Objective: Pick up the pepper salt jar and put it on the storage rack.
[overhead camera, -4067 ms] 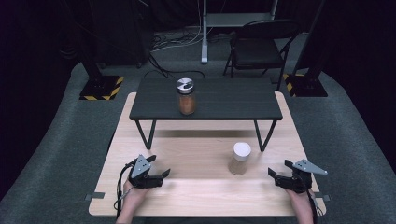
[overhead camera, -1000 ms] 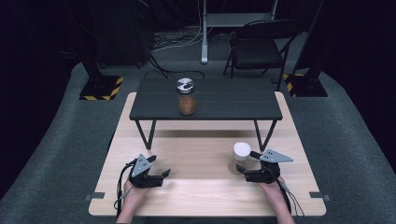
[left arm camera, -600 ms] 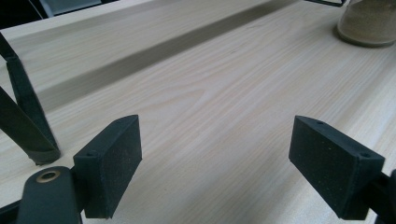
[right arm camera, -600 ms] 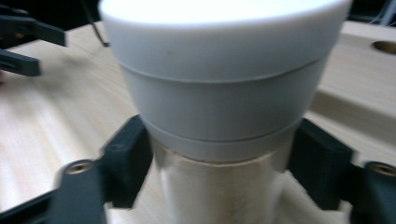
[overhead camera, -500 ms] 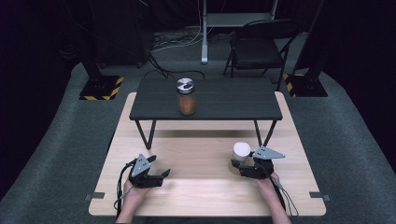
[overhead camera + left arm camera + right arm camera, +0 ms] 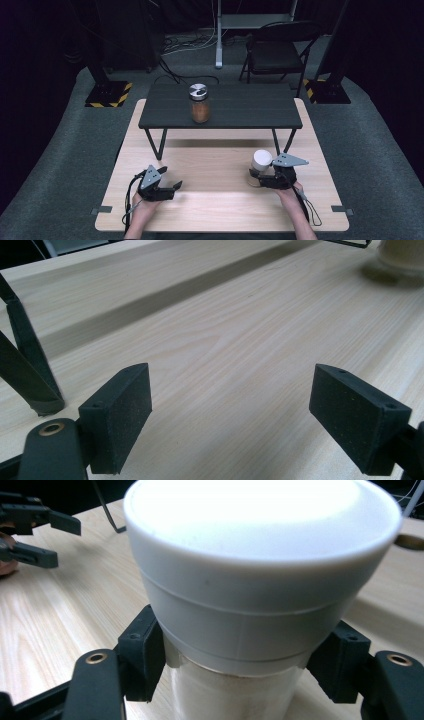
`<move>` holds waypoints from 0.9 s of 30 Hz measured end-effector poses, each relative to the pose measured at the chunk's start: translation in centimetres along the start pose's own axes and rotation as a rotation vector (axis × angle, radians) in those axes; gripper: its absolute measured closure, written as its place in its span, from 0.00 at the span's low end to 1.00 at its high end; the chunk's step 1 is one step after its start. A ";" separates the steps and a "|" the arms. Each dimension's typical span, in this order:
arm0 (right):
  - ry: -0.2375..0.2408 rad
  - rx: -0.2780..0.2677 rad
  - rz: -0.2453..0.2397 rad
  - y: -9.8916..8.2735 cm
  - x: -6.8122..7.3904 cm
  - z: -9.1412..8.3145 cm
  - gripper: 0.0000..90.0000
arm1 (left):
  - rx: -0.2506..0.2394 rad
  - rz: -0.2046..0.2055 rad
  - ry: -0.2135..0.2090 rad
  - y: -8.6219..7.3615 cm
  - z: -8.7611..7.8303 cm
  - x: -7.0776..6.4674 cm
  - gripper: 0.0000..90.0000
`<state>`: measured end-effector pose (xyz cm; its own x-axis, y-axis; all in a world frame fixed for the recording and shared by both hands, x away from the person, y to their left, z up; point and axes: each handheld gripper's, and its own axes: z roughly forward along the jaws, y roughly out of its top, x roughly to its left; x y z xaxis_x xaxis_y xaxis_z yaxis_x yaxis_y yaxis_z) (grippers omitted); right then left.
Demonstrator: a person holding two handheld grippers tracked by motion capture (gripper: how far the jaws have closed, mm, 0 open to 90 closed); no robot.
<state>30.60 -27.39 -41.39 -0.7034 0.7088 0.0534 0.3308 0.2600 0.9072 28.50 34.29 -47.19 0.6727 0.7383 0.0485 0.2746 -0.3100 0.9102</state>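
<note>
Right gripper view: jar gripped just under its white lid.
Since a second ago the right gripper (image 6: 261, 179) has been closed on the white-lidded clear jar of pale powder (image 6: 260, 167), at four o'clock on the light wooden table (image 6: 210, 210), so a lift appears begun; the left gripper (image 6: 172, 187), at seven o'clock, is held open and empty.

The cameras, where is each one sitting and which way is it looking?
High view: sits above the person's side, looks forward and down on the wooden table; both forearms, left gripper and right gripper show.
Left gripper view: rides the left gripper, looks low across the table; its open pads show.
Right gripper view: rides the right gripper, faces the white-lidded jar gripped below the lid.
Shared: the high view and right gripper view both show that jar and the left gripper.
</note>
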 end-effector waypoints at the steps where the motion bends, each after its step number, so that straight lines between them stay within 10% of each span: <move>1: 0.003 0.001 -0.001 0.4 0.0 -0.2 0.35 | 0.000 0.000 0.000 0.0 0.0 0.0 0.18; 27: 0.026 -0.088 -0.036 8.6 0.2 -4.8 0.35 | 0.006 -0.001 0.001 0.1 0.1 0.0 0.18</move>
<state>30.26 -28.20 -31.57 -0.7305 0.6823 0.0296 0.2491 0.2259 0.9418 28.58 34.21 -47.13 0.6720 0.7390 0.0479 0.2791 -0.3127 0.9079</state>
